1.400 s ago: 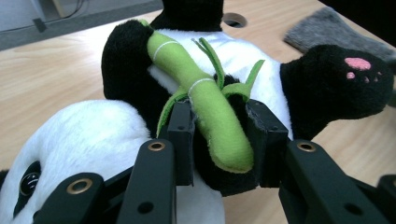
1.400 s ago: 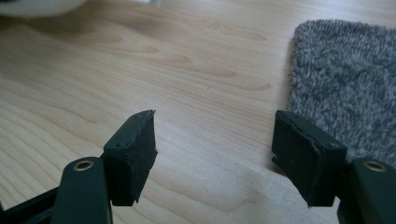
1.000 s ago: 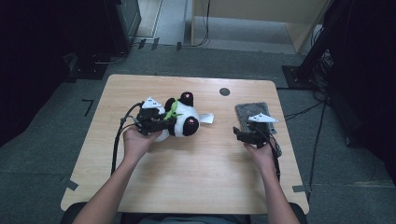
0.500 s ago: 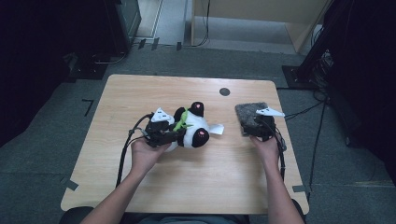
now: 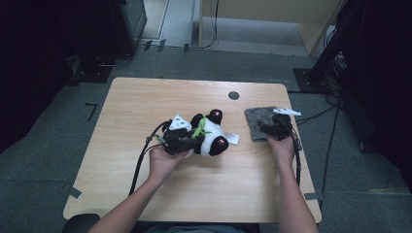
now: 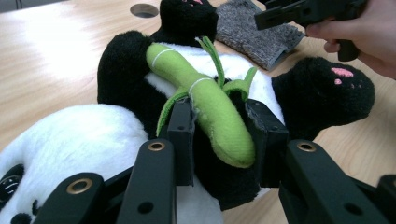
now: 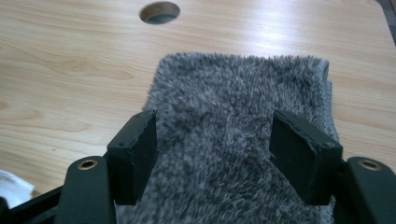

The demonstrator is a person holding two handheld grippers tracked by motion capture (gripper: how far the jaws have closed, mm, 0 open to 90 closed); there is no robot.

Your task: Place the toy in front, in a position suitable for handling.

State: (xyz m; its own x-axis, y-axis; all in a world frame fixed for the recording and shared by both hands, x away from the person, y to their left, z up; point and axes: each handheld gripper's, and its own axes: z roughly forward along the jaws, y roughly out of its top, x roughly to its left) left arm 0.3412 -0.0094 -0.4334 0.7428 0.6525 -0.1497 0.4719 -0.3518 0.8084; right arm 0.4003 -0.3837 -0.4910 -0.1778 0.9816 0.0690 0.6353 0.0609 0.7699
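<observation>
A black-and-white plush panda (image 5: pixel 214 140) lies on its back in the middle of the wooden table (image 5: pixel 145 107), with a green felt bamboo stalk (image 6: pixel 205 98) across its chest. My left gripper (image 5: pixel 191 141) is shut on the panda (image 6: pixel 93 135); its jaws pinch the bamboo and the black plush under it (image 6: pixel 219 128). A grey fluffy cloth (image 5: pixel 253 120) lies flat to the right. My right gripper (image 5: pixel 266 128) hovers low over that cloth (image 7: pixel 233 88), open (image 7: pixel 224 135). Its pads stand apart without pressing the pile and have just opened a little.
A round cable hole (image 5: pixel 233 95) sits in the table behind the cloth. A white tag (image 5: pixel 233 139) sticks out of the panda toward the cloth. Black cables trail from both grippers toward the person. Dark floor and equipment surround the table.
My left hand has carried the panda to the right and a little nearer the person. My right hand has shifted slightly right and forward over the cloth.
</observation>
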